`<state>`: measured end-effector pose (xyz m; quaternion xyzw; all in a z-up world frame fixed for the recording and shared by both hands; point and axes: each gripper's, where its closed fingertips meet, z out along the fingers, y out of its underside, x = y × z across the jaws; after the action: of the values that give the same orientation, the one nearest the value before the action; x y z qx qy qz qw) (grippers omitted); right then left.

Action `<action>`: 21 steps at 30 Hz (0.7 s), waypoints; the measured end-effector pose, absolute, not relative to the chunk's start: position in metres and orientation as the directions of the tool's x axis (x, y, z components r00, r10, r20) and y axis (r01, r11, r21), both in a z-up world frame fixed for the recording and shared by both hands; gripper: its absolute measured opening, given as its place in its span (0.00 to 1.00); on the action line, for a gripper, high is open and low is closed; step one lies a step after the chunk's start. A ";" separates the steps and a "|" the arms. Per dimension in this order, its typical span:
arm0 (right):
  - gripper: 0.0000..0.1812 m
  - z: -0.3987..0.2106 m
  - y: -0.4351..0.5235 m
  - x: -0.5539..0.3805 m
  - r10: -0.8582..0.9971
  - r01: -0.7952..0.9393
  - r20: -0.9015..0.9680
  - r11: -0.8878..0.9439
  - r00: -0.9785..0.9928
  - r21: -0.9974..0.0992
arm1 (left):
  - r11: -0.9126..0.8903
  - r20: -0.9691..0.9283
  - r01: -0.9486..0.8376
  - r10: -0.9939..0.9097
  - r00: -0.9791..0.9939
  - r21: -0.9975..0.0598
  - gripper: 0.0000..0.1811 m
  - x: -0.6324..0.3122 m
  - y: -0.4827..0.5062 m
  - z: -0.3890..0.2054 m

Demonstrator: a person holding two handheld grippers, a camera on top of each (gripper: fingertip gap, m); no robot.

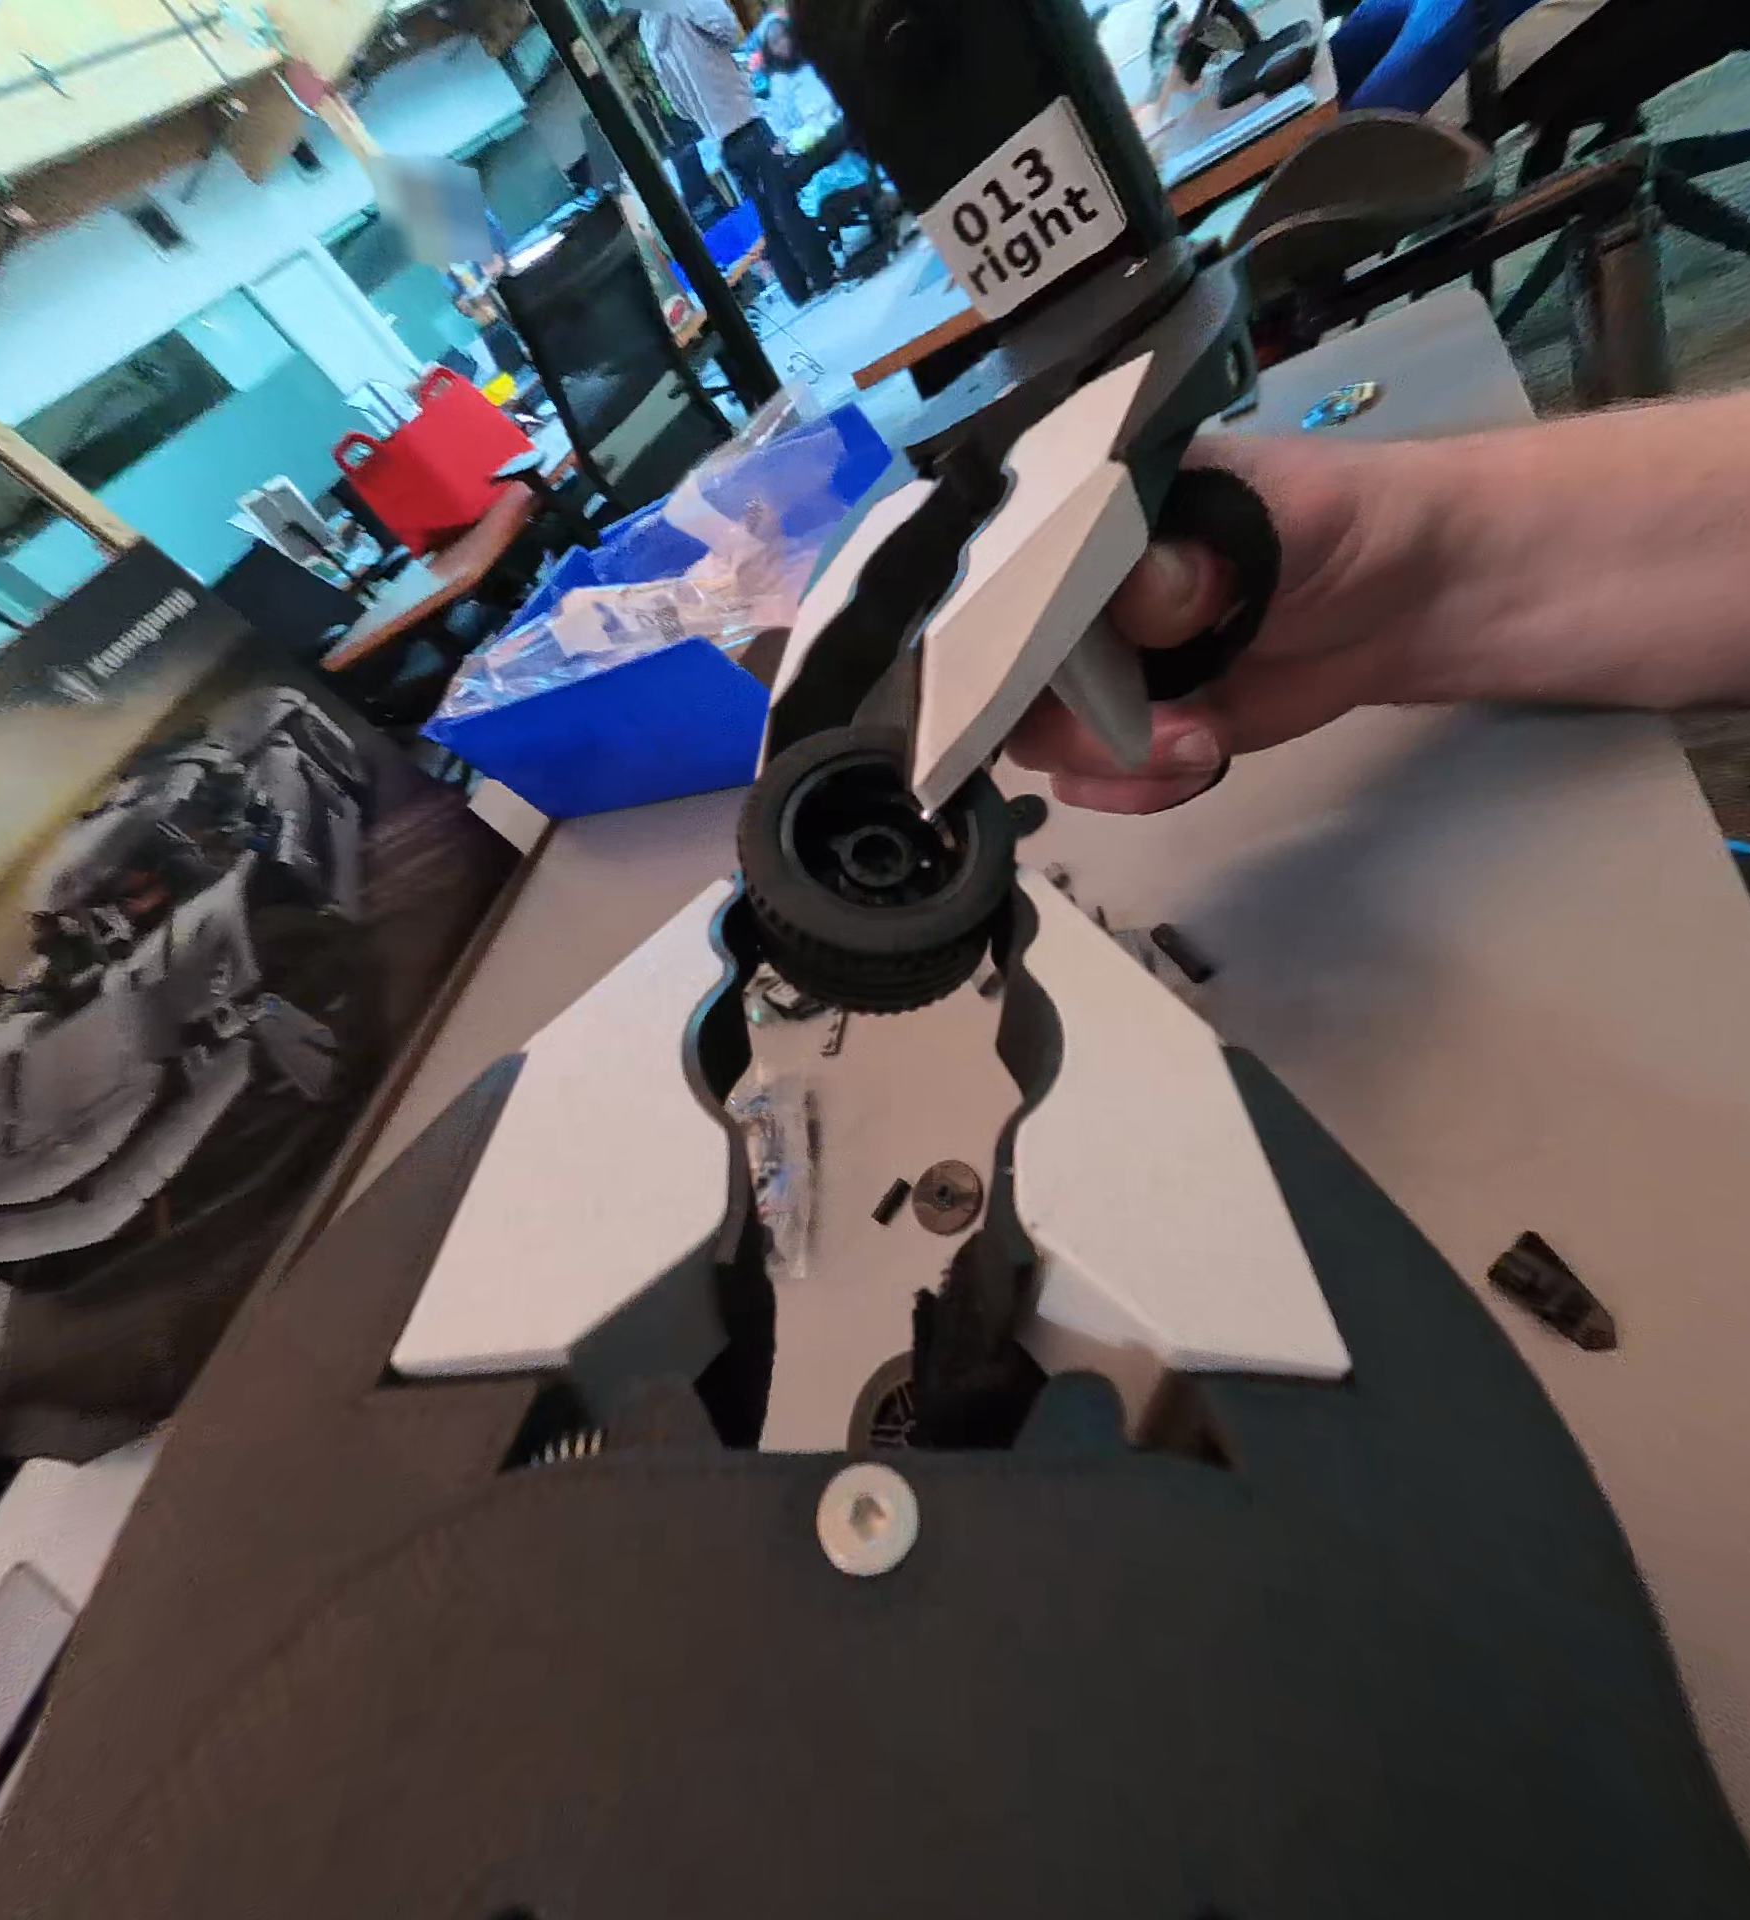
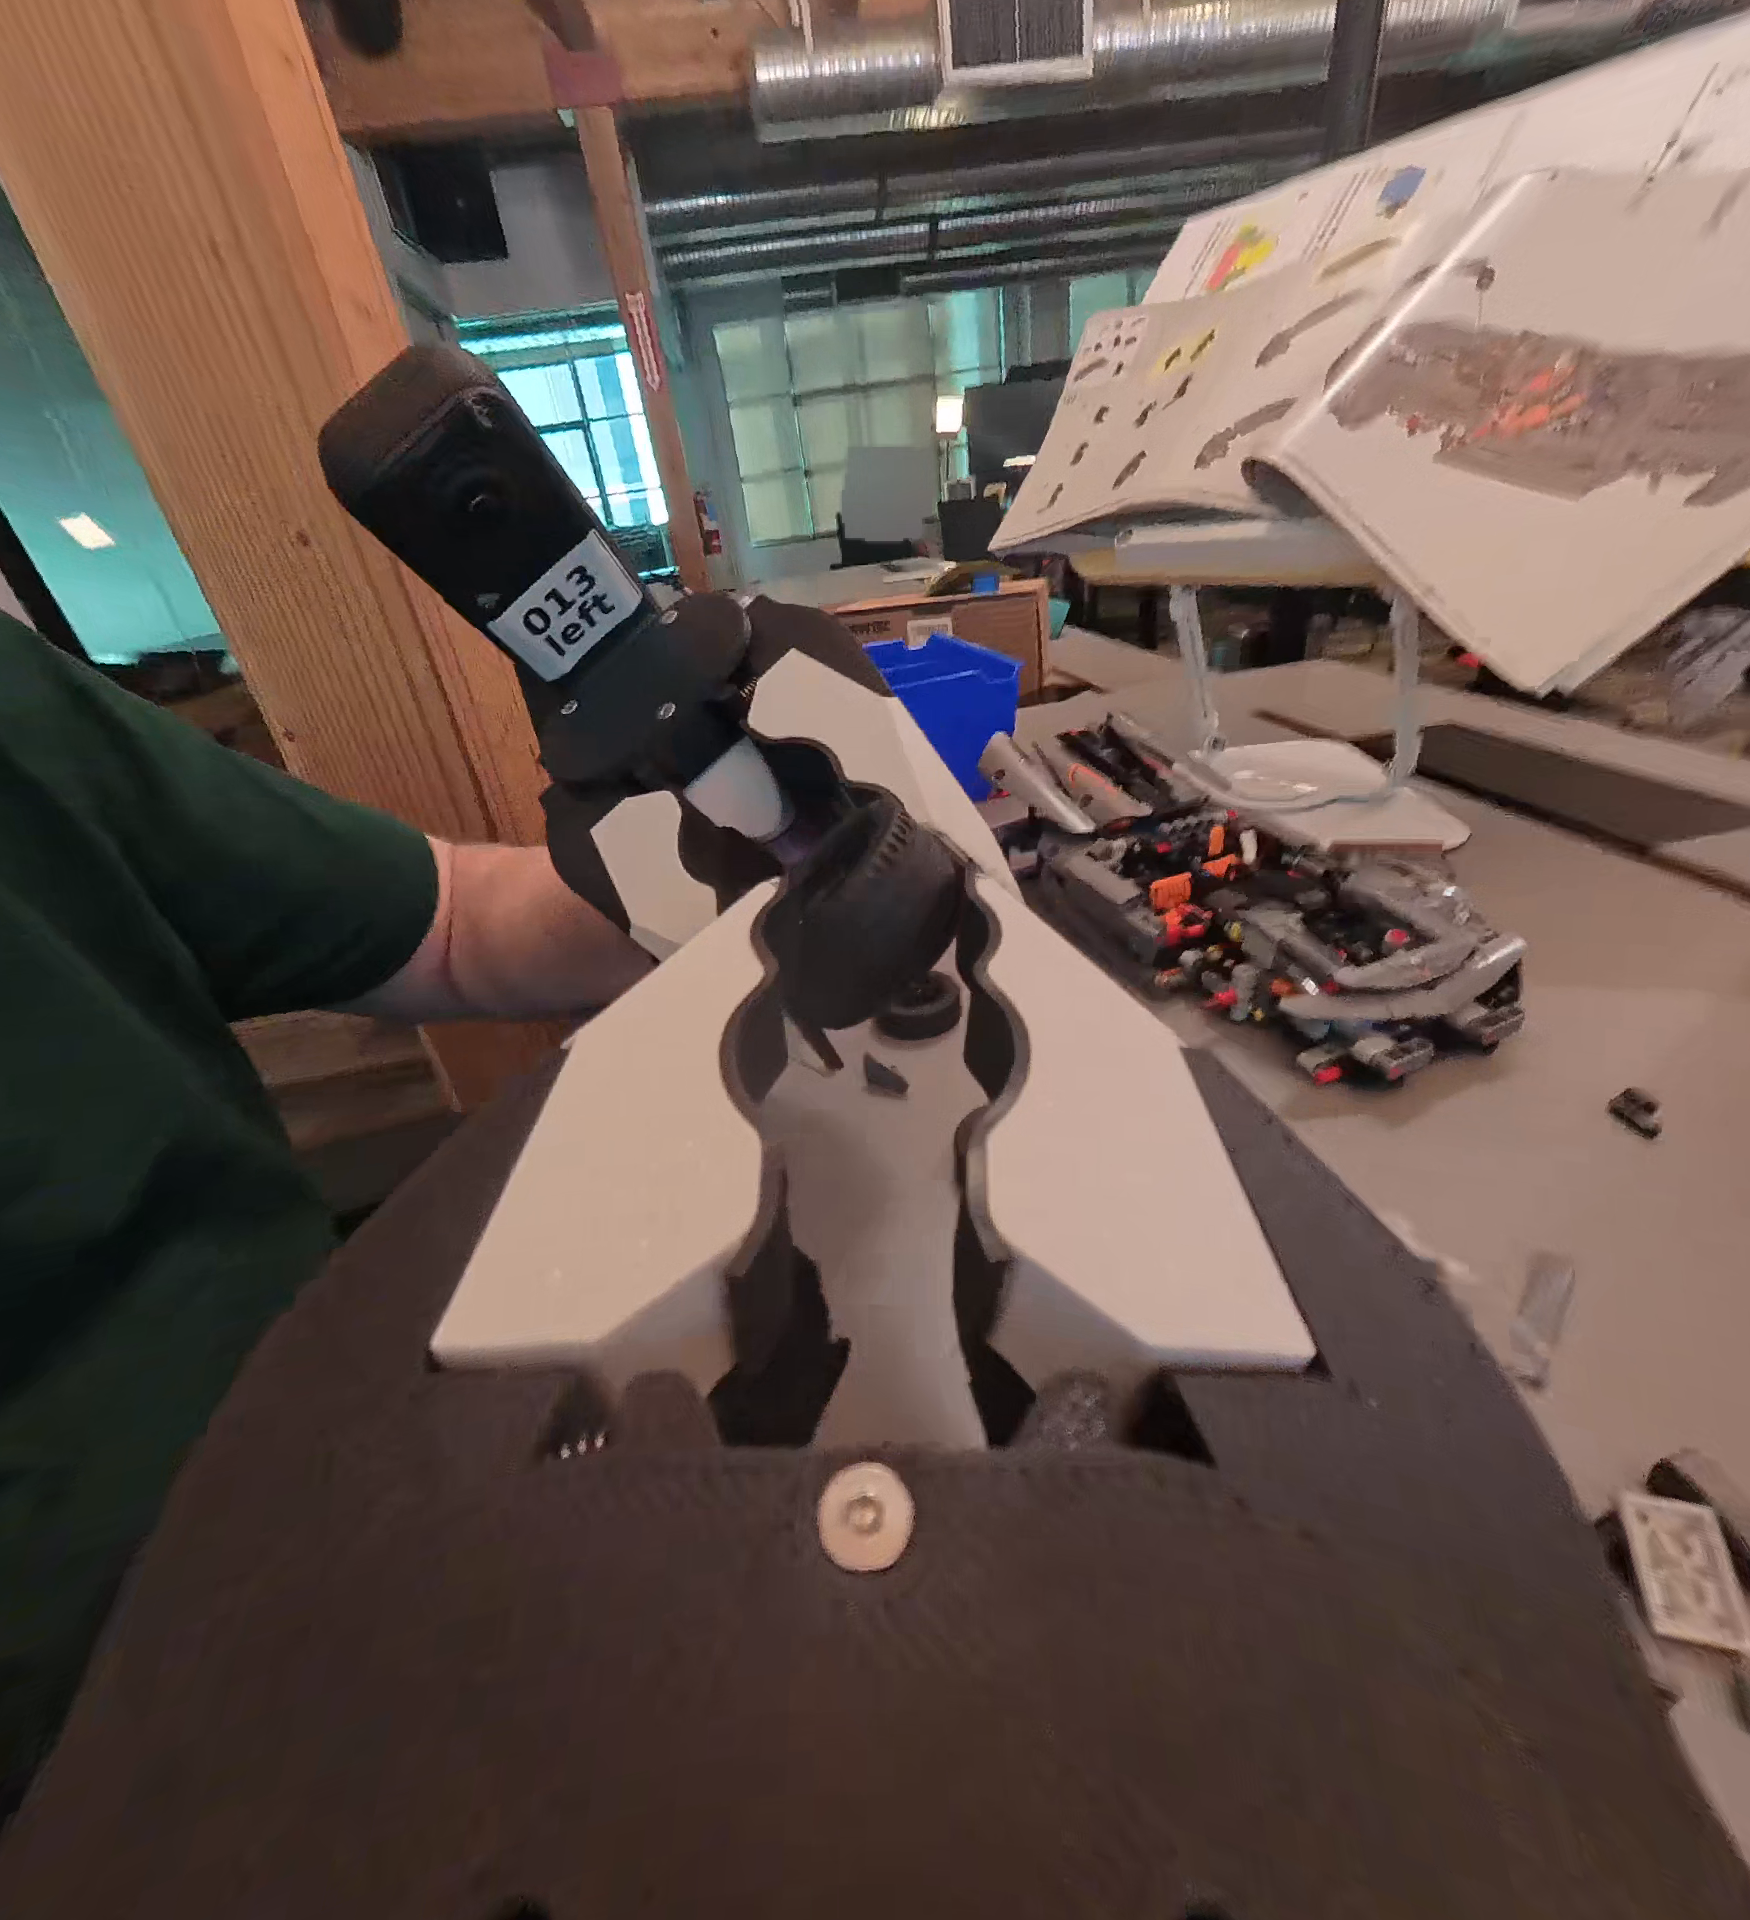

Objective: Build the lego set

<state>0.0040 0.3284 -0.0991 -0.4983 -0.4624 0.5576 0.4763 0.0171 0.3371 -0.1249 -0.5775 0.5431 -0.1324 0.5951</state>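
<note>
A black wheel [image 1: 855,961] with a ribbed tyre is held in the air above the grey table [image 1: 1422,987]. My left gripper [image 1: 876,914] is shut on the tyre's sides. My right gripper [image 1: 850,769] comes down from above, held by a hand; one fingertip [image 1: 938,795] sits inside the rim and the other finger goes behind the tyre, pinching its wall. In the right wrist view the wheel [image 2: 866,935] sits between my right gripper's [image 2: 876,914] tips, and the left gripper [image 2: 850,831] reaches in from the upper left. A partly built grey car model [image 2: 1286,935] lies on the table.
An open instruction booklet [image 2: 1422,416] rests on a stand behind the model. A blue bin [image 1: 622,717] holds plastic bags. The set's box [image 1: 123,987] lies at the left. Loose black pieces [image 1: 1551,1288], a brown disc [image 1: 946,1195], a small bag [image 1: 777,1164] and another wheel [image 2: 923,1008] lie on the table. Left and right tips are no more than a few centimetres apart.
</note>
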 end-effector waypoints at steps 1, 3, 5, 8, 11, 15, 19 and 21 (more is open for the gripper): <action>0.15 -0.101 0.330 0.004 0.987 -0.059 -0.150 -0.153 -0.060 -0.986 | 0.286 -0.475 -0.461 -0.798 0.371 -0.840 0.24 0.017 0.338 -0.127; 0.09 -0.102 0.334 0.006 0.977 -0.066 -0.202 -0.206 -0.069 -0.976 | 0.304 -0.481 -0.438 -0.790 0.381 -0.846 0.25 0.018 0.337 -0.123; 0.05 -0.098 0.335 0.009 0.955 -0.098 -0.271 -0.283 -0.119 -0.954 | 0.388 -0.577 -0.461 -0.714 0.397 -0.798 0.28 0.019 0.337 -0.115; 0.05 -0.100 0.332 0.008 0.946 -0.090 -0.290 -0.304 -0.143 -0.948 | 0.407 -0.630 -0.526 -0.684 0.367 -0.747 0.25 0.021 0.335 -0.123; 0.06 -0.103 0.334 0.006 0.954 -0.074 -0.278 -0.287 -0.115 -0.955 | 0.370 -0.577 -0.498 -0.731 0.365 -0.784 0.25 0.019 0.336 -0.126; 0.12 -0.104 0.342 0.007 0.993 -0.051 -0.118 -0.117 0.031 -0.992 | 0.320 -0.495 -0.445 -0.789 0.364 -0.836 0.25 0.018 0.338 -0.127; 0.05 -0.107 0.337 0.004 0.996 0.003 0.028 0.028 0.083 -1.000 | 0.306 -0.460 -0.421 -0.822 0.336 -0.854 0.25 0.017 0.336 -0.130; 0.04 -0.109 0.337 0.005 0.996 0.021 0.035 0.034 0.083 -0.999 | 0.280 -0.420 -0.401 -0.848 0.322 -0.872 0.25 0.018 0.334 -0.131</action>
<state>0.0051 0.3372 -0.1093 -0.5167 -0.4920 0.4650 0.5242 0.0178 0.3343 -0.1313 -0.5683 0.5496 -0.1923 0.5813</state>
